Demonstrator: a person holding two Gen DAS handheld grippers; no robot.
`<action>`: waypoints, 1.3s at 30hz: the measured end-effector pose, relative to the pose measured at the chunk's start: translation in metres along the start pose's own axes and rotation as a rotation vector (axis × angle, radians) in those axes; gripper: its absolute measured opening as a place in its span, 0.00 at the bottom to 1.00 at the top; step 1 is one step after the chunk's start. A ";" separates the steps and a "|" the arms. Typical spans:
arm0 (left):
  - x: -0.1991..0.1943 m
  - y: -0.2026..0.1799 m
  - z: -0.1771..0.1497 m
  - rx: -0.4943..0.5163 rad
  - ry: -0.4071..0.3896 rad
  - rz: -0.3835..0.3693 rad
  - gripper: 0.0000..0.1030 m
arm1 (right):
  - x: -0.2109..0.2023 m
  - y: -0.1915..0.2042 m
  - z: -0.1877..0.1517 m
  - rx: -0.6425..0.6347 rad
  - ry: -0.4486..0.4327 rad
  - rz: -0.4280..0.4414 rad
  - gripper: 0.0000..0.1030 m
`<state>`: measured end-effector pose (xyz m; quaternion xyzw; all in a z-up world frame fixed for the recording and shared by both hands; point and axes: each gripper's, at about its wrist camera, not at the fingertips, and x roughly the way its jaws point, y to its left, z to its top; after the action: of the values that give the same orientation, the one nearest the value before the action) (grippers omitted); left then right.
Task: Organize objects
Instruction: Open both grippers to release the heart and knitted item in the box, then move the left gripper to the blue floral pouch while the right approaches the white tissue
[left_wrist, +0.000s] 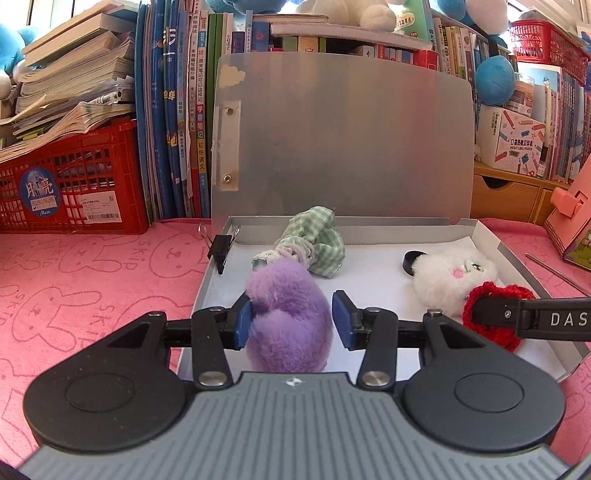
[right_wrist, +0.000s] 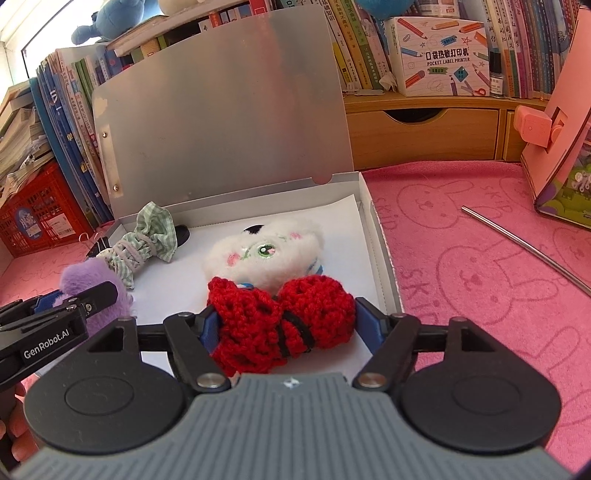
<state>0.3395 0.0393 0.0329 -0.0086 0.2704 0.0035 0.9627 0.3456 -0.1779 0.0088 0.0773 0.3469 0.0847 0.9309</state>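
Release step, both hands over the open box (left_wrist: 509, 258). Left gripper (left_wrist: 291, 317) fingers apart around the purple pom-pom (left_wrist: 288, 314), right pad clear. Right gripper (right_wrist: 286, 325) fingers spread beside the red crochet bow (right_wrist: 280, 325), resting inside. Next, likely: back both out without snagging.

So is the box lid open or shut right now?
Open. The lid stands upright behind the box, leaving the purple plush and red crochet piece inside exposed.
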 end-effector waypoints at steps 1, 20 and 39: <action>-0.003 -0.001 0.000 0.004 -0.007 -0.002 0.56 | -0.003 0.001 0.000 -0.010 -0.007 -0.004 0.80; -0.102 0.004 -0.006 0.029 -0.069 -0.073 0.83 | -0.097 0.003 -0.017 -0.092 -0.105 0.048 0.86; -0.208 -0.009 -0.088 0.067 -0.099 -0.243 0.89 | -0.186 -0.010 -0.098 -0.175 -0.208 0.065 0.89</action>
<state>0.1159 0.0281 0.0663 -0.0087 0.2195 -0.1217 0.9679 0.1431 -0.2188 0.0509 0.0155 0.2372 0.1361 0.9618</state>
